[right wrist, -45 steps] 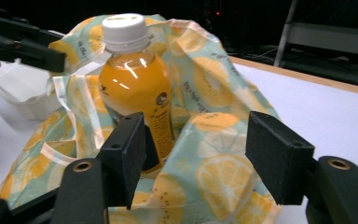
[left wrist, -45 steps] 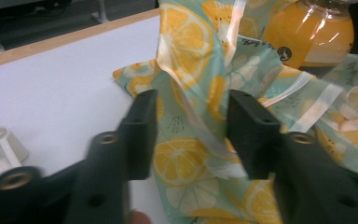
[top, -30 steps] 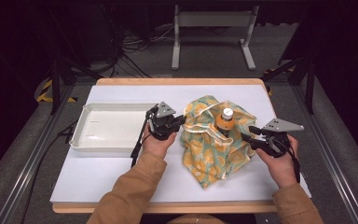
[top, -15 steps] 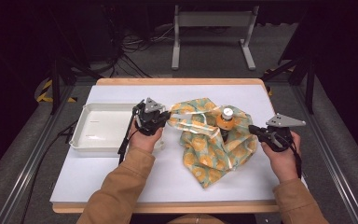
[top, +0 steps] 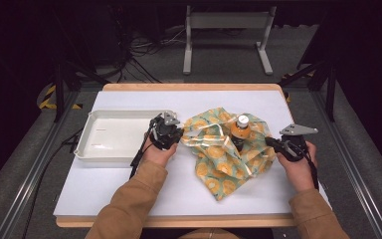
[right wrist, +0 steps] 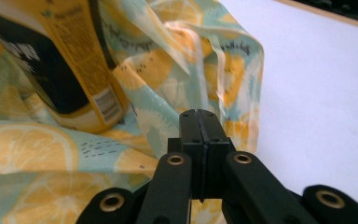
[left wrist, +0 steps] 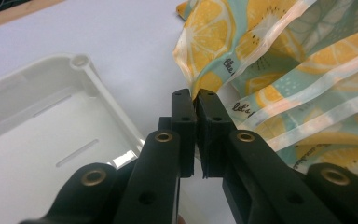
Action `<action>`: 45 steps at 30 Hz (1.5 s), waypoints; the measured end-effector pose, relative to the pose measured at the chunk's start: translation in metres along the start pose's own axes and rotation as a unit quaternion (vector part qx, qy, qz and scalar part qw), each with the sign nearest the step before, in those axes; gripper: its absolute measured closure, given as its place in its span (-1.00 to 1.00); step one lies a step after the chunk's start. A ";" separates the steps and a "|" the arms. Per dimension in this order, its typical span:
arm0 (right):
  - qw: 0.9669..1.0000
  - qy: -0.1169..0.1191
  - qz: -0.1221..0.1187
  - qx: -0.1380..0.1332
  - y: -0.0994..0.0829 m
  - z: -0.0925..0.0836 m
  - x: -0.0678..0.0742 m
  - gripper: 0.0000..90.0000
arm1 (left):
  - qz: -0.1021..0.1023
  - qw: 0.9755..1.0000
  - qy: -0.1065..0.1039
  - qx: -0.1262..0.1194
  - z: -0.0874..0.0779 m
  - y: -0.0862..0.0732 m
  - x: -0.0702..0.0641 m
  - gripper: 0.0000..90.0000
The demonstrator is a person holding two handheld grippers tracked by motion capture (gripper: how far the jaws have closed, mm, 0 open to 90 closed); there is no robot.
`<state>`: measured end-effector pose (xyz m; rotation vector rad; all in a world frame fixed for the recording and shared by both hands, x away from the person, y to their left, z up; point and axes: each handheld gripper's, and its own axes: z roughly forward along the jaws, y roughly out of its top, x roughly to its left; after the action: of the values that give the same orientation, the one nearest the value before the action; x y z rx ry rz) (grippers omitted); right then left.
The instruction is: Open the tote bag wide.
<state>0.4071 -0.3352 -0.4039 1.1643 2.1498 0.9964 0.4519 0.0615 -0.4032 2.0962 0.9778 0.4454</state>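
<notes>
Unwrapping was in hand: the cloth point(top: 224, 149), spread around the bottle point(top: 240, 130) at centre, was pinched at nine o'clock by the left gripper point(top: 178, 133), at three o'clock by the right gripper point(top: 268, 141). Next, outward pulling seemed required.

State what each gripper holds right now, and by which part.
The left gripper pinches the lemon-print cloth at its left edge, beside the white tray. The right gripper is shut at the cloth's right edge; it seems to pinch it, not the bottle.
</notes>
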 end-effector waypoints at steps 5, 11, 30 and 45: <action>1.000 -0.004 0.013 0.012 -0.009 0.000 -0.007 1.00 | 0.005 1.000 0.007 0.018 0.008 -0.002 0.000 0.90; 0.999 -0.003 0.029 0.035 -0.021 0.001 -0.014 1.00 | -0.003 0.999 0.012 0.035 0.013 -0.007 0.008 0.91; 0.996 0.021 0.022 -0.088 -0.004 -0.052 0.013 0.47 | 0.013 0.999 -0.007 0.031 0.012 -0.005 -0.007 0.86; 0.983 0.142 -0.023 -0.117 0.011 -0.036 0.070 0.65 | 0.009 0.999 -0.015 0.030 0.013 -0.004 -0.008 0.85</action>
<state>0.3517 -0.2843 -0.3791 0.9015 2.1837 1.4241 0.4526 0.0509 -0.4151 2.1616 0.9665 0.3959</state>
